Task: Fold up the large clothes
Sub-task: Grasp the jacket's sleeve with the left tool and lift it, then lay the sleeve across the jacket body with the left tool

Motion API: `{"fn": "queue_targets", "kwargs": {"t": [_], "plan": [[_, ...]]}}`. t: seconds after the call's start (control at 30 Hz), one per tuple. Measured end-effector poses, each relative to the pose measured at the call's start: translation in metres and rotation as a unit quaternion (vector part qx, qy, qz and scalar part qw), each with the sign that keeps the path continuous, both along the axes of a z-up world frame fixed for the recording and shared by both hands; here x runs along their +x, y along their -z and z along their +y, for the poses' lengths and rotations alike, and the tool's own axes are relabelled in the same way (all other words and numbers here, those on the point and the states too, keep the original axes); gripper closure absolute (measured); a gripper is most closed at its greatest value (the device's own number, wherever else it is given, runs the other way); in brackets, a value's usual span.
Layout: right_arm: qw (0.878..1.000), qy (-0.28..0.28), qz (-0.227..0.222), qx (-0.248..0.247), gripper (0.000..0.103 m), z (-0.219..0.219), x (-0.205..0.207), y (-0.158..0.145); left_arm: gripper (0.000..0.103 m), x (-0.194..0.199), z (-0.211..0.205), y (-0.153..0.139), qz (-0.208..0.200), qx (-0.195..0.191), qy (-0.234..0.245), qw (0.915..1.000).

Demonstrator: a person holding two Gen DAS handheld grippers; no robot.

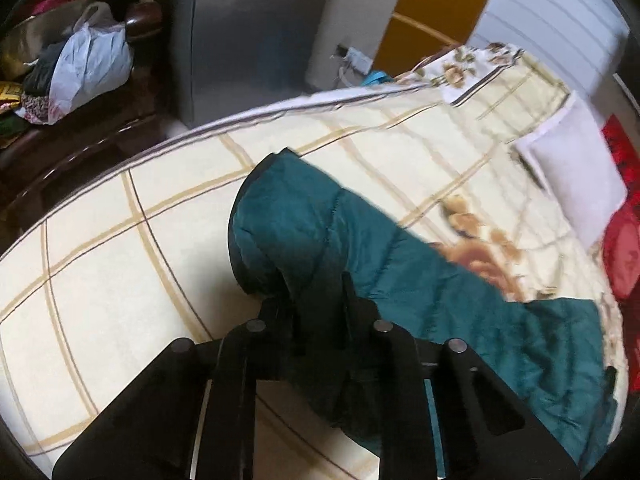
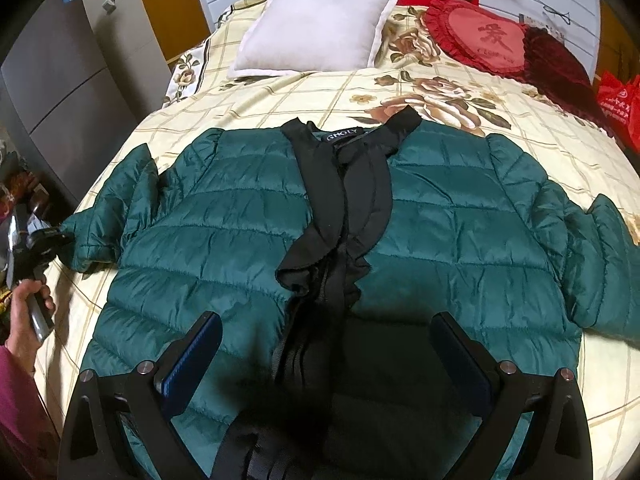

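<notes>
Left wrist view: the green jacket's sleeve cuff [image 1: 272,240] is clamped by the left gripper [image 1: 316,300]; the right gripper [image 2: 326,364] is held released above the jacket [image 2: 440,220] on the bed [image 2: 280,92].

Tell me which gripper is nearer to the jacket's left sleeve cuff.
Left. The left gripper is shut on the sleeve cuff; the right gripper hangs open over the jacket's front hem.

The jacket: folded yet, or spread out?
Spread out: the jacket lies flat on the bed, both sleeves out sideways.
</notes>
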State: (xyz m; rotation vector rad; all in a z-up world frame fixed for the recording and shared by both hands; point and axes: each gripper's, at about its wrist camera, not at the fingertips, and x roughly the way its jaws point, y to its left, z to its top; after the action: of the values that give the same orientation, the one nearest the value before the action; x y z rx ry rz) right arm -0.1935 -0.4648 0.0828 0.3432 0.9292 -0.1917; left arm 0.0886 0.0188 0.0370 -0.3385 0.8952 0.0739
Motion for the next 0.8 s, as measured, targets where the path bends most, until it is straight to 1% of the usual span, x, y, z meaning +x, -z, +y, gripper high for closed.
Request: {"fn": "queue_targets", "kwargs": {"t": [0.07,0.17,0.3,0.43,0.63,0.77,0.8], "plan": [[1.0,0.002,-0.002,-0.002,0.0,-0.001,-0.003,-0.002,0.086,-0.01,-0.007,-0.013,-0.016,-0.006,0.014,0.9998],[1.0,0.006,-0.004,-0.006,0.0,-0.003,-0.007,-0.006,0.086,-0.024,-0.021,-0.032,-0.036,-0.004,0.038,0.9986],[1.0,0.009,-0.005,-0.012,0.0,-0.005,-0.011,-0.01,0.087,-0.044,-0.042,-0.056,-0.057,-0.01,0.071,0.9958],[1.0,0.014,-0.002,-0.023,0.0,-0.009,-0.015,-0.013,0.087,-0.062,-0.072,-0.076,-0.074,0.01,0.106,0.9915],[0.999,0.028,-0.003,-0.021,0.0,-0.022,-0.025,-0.016,0.087,-0.089,-0.12,-0.099,-0.094,0.012,0.166,0.9816],[0.999,0.035,-0.009,-0.023,0.0,-0.029,-0.034,-0.02,0.087,-0.108,-0.157,-0.113,-0.104,0.006,0.21,0.9721],[0.999,0.038,-0.01,-0.023,0.0,-0.031,-0.036,-0.021,0.087,-0.114,-0.17,-0.117,-0.106,0.005,0.225,0.9686]]}}
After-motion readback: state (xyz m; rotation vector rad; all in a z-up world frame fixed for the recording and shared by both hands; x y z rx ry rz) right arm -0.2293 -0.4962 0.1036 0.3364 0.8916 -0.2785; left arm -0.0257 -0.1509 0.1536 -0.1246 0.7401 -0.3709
